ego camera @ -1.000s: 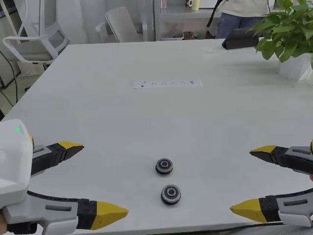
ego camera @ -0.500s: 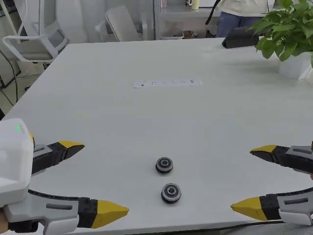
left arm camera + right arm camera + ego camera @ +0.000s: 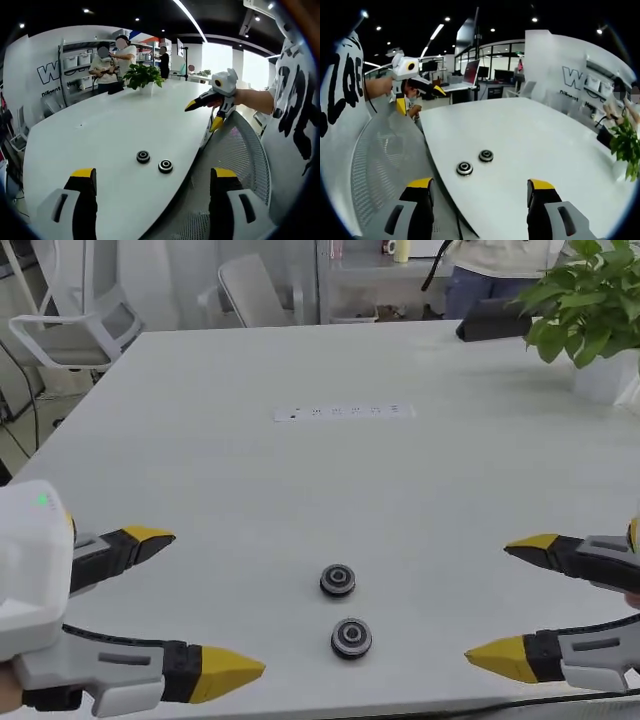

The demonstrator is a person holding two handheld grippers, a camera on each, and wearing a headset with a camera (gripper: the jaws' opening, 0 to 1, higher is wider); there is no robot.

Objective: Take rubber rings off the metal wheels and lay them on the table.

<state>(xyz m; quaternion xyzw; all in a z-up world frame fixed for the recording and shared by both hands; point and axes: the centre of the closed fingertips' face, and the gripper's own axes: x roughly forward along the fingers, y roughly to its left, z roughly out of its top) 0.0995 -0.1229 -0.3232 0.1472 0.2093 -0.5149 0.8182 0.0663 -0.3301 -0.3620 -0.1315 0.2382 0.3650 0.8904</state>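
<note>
Two dark-rimmed metal wheels, flat on table

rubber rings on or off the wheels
On: the far small round metal wheel and the near one each show a black band around the hub.

White table, large, with inset power strip; office chairs stood at far edge; potted plant at far right corner; storage shelves lined wall; dark ceiling carried recessed spotlights
</note>
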